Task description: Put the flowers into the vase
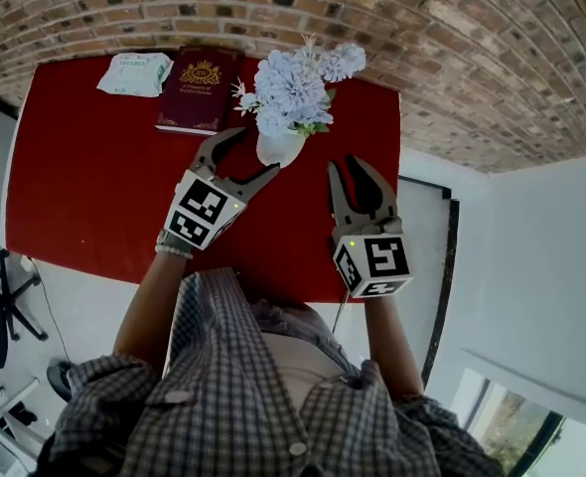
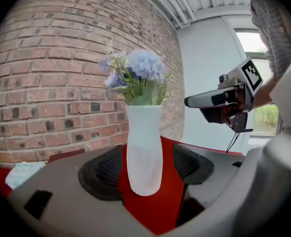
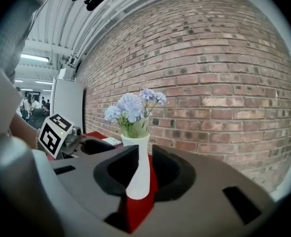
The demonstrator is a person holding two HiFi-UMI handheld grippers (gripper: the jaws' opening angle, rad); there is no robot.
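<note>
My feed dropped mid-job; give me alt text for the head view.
A white vase of pale blue flowers stands on a red table. The left gripper, jaws wide open, faces the vase; the right gripper, jaws nearly together, is beside it, empty.

Person wears a short-sleeved shirt (image 1: 243, 396), grey-white check, buttoned front; pale band (image 1: 174, 249) on left wrist. Left gripper (image 1: 253, 155) and right gripper (image 1: 345, 165): grey shells, black-lined jaws, black-white marker cubes, small green LEDs.

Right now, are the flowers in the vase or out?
In. The flowers rise from the neck of the upright vase.
</note>
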